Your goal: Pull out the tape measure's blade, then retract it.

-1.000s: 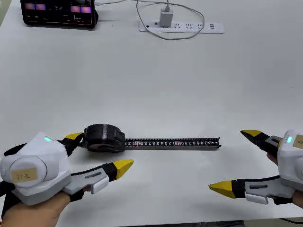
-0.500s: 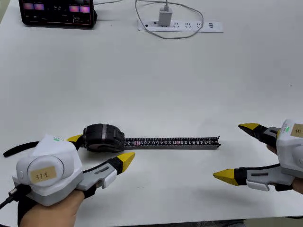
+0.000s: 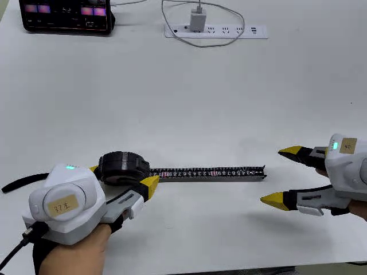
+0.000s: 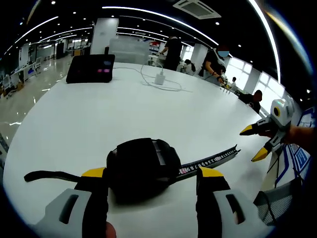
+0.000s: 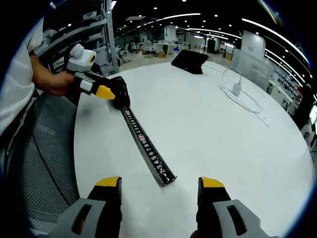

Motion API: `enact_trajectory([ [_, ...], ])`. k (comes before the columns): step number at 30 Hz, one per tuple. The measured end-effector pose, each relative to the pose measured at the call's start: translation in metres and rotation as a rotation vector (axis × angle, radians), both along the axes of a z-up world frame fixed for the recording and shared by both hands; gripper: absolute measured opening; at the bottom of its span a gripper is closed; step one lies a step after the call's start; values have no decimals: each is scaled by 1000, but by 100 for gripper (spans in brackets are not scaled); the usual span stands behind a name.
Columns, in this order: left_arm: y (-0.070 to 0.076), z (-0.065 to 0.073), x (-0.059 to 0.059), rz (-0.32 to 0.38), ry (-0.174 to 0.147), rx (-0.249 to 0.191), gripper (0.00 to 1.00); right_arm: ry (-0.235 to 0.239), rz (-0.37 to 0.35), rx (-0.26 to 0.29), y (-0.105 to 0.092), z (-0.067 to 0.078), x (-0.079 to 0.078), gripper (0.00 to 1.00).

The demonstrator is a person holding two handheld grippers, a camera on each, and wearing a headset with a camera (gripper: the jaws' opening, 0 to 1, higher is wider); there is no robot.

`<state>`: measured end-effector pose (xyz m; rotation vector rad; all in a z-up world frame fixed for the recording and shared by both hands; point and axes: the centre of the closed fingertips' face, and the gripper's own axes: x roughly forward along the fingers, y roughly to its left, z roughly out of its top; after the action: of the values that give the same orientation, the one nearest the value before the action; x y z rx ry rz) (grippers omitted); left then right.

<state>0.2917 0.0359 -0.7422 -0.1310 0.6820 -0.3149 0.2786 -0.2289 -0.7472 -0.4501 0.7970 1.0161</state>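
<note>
Right, the tape measure [image 3: 121, 167] is down on the white table [image 3: 183, 103] at the near left, black case resting there. Its blade [image 3: 209, 172] is out, lying flat along the tabletop toward the right with the numbers facing up. The left gripper [image 3: 121, 176] is right at the case, its 2 yellow-tipped jaws spread wide, 1 on each side. In the left gripper view a sliver of table shows between the case and the jaw on the blade side, so no squeeze there; whether the other jaw touches the case I cannot tell. A thin black strap [image 4: 49, 174] trails away from the case on the side opposite the blade. Over on the right, the right gripper [image 3: 281, 175] hovers with its jaws wide apart too, holding nothing. Its mouth faces the blade's free end, which stops just short of the yellow tips, apart from them. At the table's far edge sits a dark screen [image 3: 64, 14] with lit patches, and near it a white power strip [image 3: 229, 31] with a charger [image 3: 198, 22] plugged in.
</note>
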Motion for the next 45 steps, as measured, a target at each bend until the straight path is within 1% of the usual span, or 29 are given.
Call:
enact_trajectory([
  [2, 1, -1, 1, 13, 1, 4, 68, 4, 15, -7, 0, -1, 1, 57],
  [6, 2, -4, 3, 48, 18, -8, 67, 10, 44, -24, 1, -4, 3, 53],
  [8, 2, -5, 4, 58, 20, -13, 68, 10, 59, -38, 1, -5, 4, 51],
  [13, 3, -8, 6, 79, 23, -13, 67, 24, 73, -44, 3, -5, 5, 46],
  [17, 5, -9, 8, 98, 30, -14, 65, 28, 92, -52, 8, -2, 4, 44],
  [19, 6, -10, 8, 106, 31, -15, 64, 28, 108, -62, 10, -2, 5, 41],
  [22, 8, -10, 9, 120, 30, -10, 61, 31, 121, -70, 11, -2, 7, 40],
  [24, 8, -11, 9, 123, 30, -9, 61, 36, 128, -74, 11, -2, 8, 39],
  [25, 9, -11, 9, 124, 31, -1, 60, 34, 133, -73, 12, -2, 8, 39],
  [26, 8, -11, 9, 125, 31, -7, 60, 31, 139, -75, 12, -3, 10, 39],
  [32, 8, -11, 9, 127, 33, -11, 60, 36, 170, -91, 12, -5, 11, 37],
  [35, 9, -10, 10, 144, 33, -41, 60, 40, 187, -101, 12, -6, 12, 37],
  [38, 9, -9, 10, 151, 35, -55, 60, 49, 203, -107, 12, -7, 12, 36],
  [40, 9, -10, 10, 142, 35, -39, 60, 50, 214, -115, 12, -8, 12, 35],
  [45, 9, -10, 10, 142, 36, -42, 60, 64, 243, -129, 13, -11, 12, 32],
])
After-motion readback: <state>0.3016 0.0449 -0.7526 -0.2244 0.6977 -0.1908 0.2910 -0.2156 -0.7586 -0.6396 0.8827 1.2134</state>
